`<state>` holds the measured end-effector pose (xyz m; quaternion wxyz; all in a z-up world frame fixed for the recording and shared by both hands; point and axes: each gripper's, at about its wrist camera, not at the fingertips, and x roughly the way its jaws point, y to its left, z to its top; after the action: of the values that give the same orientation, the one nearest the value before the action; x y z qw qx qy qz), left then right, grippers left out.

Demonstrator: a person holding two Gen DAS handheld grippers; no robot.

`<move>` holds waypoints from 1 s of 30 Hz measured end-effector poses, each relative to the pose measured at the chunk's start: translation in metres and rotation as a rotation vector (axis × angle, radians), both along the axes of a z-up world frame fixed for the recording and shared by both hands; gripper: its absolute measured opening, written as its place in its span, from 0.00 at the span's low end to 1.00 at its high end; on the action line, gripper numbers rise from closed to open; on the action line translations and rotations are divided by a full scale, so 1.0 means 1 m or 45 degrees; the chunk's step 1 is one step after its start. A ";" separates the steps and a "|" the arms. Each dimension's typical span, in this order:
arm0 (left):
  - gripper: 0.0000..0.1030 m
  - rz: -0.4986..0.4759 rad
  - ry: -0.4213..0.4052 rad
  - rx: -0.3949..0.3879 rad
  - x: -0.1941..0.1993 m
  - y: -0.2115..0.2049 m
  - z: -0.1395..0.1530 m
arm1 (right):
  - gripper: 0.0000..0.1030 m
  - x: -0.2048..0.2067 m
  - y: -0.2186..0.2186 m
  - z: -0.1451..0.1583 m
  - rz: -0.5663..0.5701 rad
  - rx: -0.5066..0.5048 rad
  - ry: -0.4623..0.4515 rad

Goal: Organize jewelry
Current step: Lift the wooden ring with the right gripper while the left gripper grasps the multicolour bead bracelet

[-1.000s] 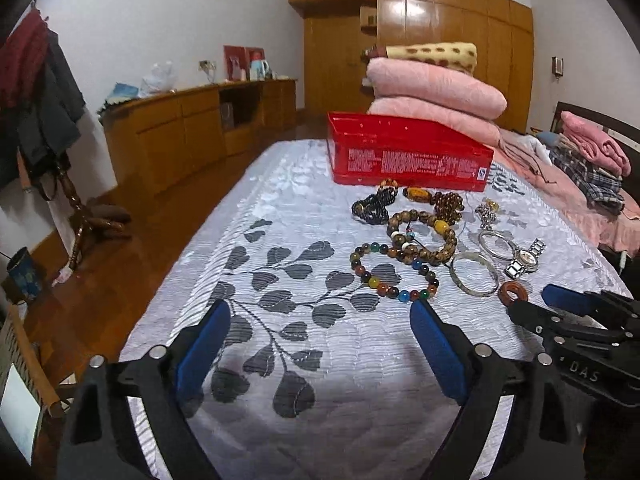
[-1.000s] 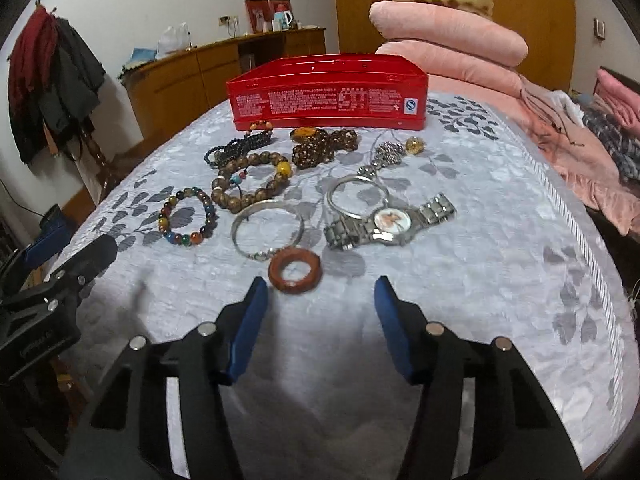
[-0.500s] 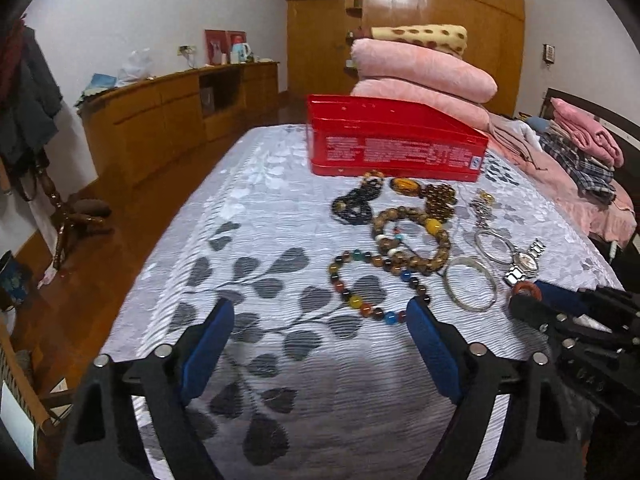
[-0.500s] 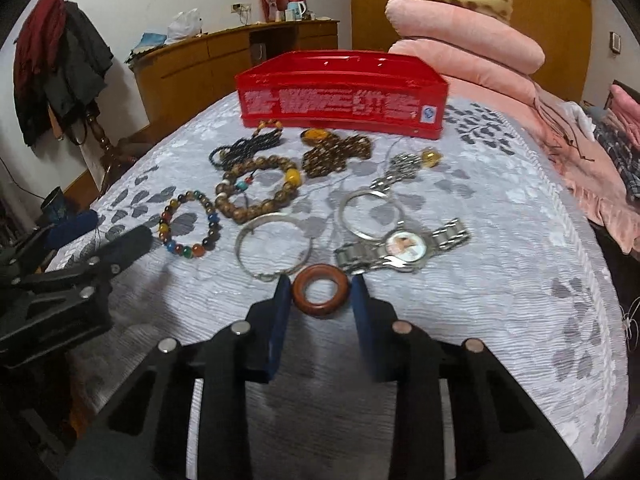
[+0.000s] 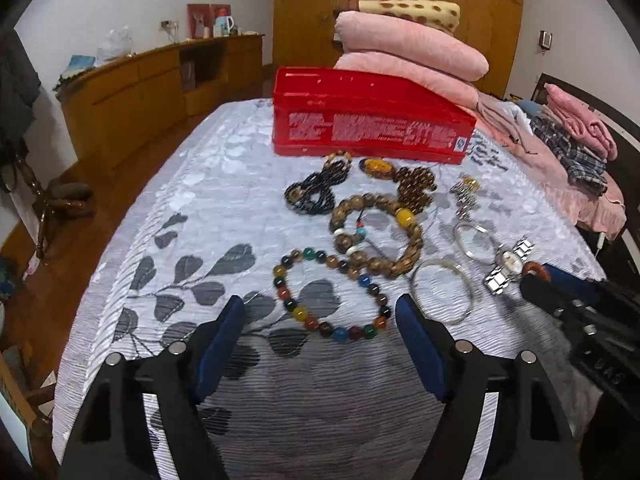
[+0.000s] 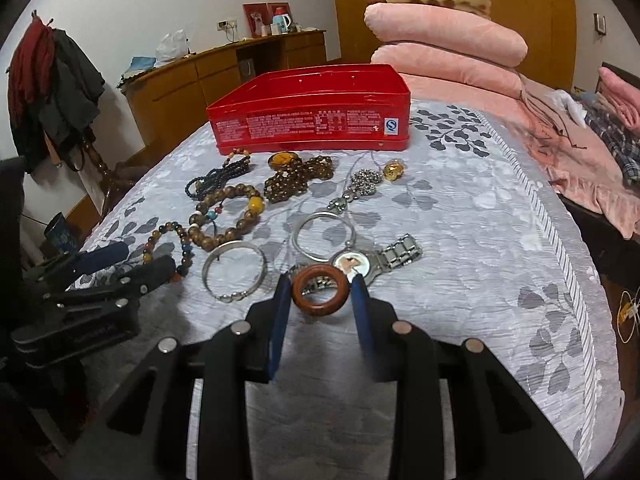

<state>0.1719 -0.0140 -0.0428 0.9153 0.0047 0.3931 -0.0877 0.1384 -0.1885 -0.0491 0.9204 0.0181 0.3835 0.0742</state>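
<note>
Several pieces of jewelry lie on a grey leaf-patterned bedspread (image 5: 208,208) in front of a red tin box (image 5: 372,132) (image 6: 312,124). My right gripper (image 6: 321,282) is shut on a brown wooden ring (image 6: 320,311) and holds it just above a silver watch (image 6: 396,258). My left gripper (image 5: 320,308) is closing its jaws around a multicolour bead bracelet (image 5: 299,313); the pads stand clear of the beads. Beyond that bracelet lie a wooden bead bracelet (image 5: 412,256) and a silver bangle (image 5: 444,320).
Darker bead strings (image 5: 312,196), a thin silver hoop (image 6: 320,236) and a small gold charm (image 6: 394,170) sit nearer the tin. Folded pink blankets (image 5: 408,48) are stacked behind it. The bed drops to a wooden floor (image 5: 44,280) on the left; a long wooden cabinet (image 5: 132,96) lines the wall.
My right gripper has shut on the brown ring and lifted it slightly off the bedspread. My left gripper has moved forward to the multicolour bracelet, and its jaws have narrowed.
</note>
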 end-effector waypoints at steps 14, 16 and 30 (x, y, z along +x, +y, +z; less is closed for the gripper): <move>0.28 -0.087 0.062 0.003 0.007 -0.025 -0.009 | 0.29 0.000 -0.013 -0.005 -0.022 0.024 -0.002; 0.21 -0.082 0.067 -0.003 0.008 -0.023 -0.009 | 0.29 0.000 -0.014 -0.006 -0.024 0.031 0.001; 0.11 -0.056 0.066 0.026 0.006 -0.017 -0.011 | 0.29 0.001 -0.012 -0.011 -0.029 0.021 0.014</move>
<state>0.1775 -0.0313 -0.0534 0.9026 0.0204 0.4172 -0.1039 0.1394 -0.2001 -0.0597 0.9189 0.0305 0.3876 0.0669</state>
